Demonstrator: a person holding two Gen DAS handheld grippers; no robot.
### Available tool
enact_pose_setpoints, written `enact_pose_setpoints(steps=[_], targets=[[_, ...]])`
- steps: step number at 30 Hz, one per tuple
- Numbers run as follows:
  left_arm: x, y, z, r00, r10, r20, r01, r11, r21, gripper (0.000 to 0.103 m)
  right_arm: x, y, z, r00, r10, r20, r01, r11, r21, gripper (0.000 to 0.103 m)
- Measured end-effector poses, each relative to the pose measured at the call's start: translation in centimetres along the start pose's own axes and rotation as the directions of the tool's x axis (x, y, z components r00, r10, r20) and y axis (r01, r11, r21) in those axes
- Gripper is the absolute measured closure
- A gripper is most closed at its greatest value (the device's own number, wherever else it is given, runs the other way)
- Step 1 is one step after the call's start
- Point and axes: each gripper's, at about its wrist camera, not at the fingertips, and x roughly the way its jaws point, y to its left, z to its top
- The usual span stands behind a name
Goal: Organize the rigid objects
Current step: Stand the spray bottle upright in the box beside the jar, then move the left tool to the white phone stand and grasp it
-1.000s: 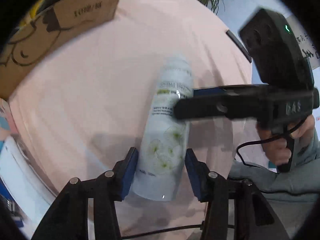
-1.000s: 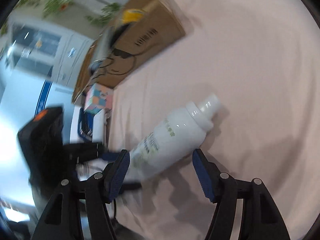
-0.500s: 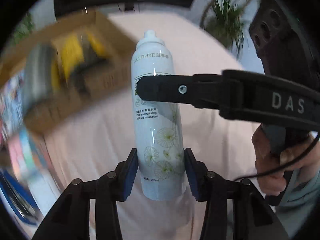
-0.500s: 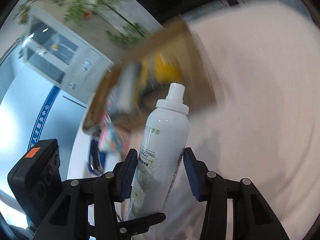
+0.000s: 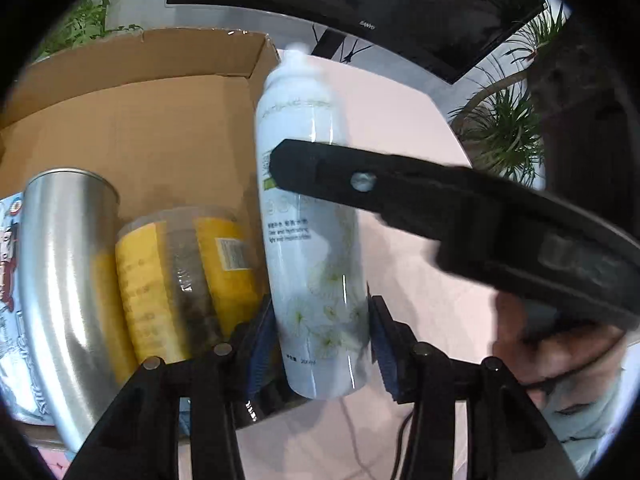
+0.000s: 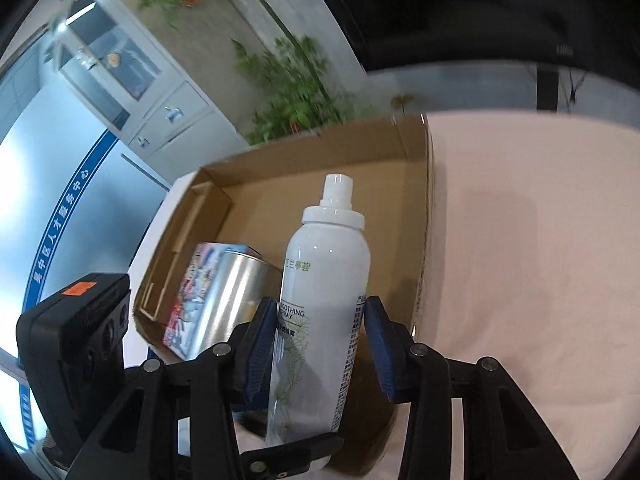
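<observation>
— Where is the can (image 5: 316, 216)?

— Upright at the near right corner of the box (image 6: 416, 168), beside the yellow tub (image 5: 176, 280) and steel tin (image 5: 60, 264). My left claw (image 5: 320, 344) clamps its base; my right claw (image 6: 320, 352) clamps it mid-body. Both are closed snug on it.

— How will it handle?

— I judge it stiff, light and slick. Grip the straight wall, not the plastic nozzle, which could snap.

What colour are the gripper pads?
Blue pads, clearest in the right wrist view.
</observation>
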Motion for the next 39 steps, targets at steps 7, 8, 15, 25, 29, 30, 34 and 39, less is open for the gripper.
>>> enact_pose_setpoints(steps=[7, 8, 15, 25, 29, 30, 34, 39], targets=[[-2.2, -0.3, -2.4, 1.0, -0.006, 0.012, 0.006, 1.0, 0.023, 0.052, 3.0, -1.3, -0.7, 0.999, -0.006, -0.05, 0.008, 0.999, 0.042, 0.055], [-3.2, -0.1, -3.0, 0.999, -0.002, 0.036, 0.0, 0.999, 0.036, 0.052, 2.9, -1.1, -1.2, 0.998, -0.023, -0.053, 0.025, 0.999, 0.036, 0.055], [-13.4, 1.0, -10.3, 0.962, 0.124, 0.244, -0.149, 0.985, 0.088, 0.052, -1.6, 1.9, -3.7, 0.989, -0.142, 0.036, 0.143, 0.99, -0.019, 0.038], [-26.7, 8.6, -19.6, 0.868, 0.356, 0.346, -0.354, 0.932, -0.074, 0.023, -8.6, 13.7, -20.1, 0.989, -0.07, 0.132, 0.095, 0.977, -0.193, 0.001], [-23.1, 9.8, -21.2, 0.93, 0.285, 0.232, -0.285, 0.958, -0.035, 0.023, -4.8, 17.7, -24.7, 0.998, -0.02, 0.059, 0.032, 0.979, -0.2, 0.003], [-21.5, 10.4, -21.7, 0.954, 0.229, 0.194, -0.227, 0.973, -0.03, 0.023, -3.1, 19.5, -25.8, 0.999, -0.012, 0.038, 0.02, 0.98, -0.196, 0.005], [-15.0, 12.9, -22.9, 0.99, 0.095, 0.107, -0.082, 0.989, -0.119, 0.024, -0.7, 21.8, -27.2, 0.994, -0.073, 0.076, 0.09, 0.963, -0.253, 0.012], [-11.6, 15.2, -22.4, 0.994, 0.045, 0.103, -0.026, 0.985, -0.173, 0.03, -0.1, 21.1, -27.9, 0.987, -0.129, 0.096, 0.148, 0.961, -0.232, 0.015]])
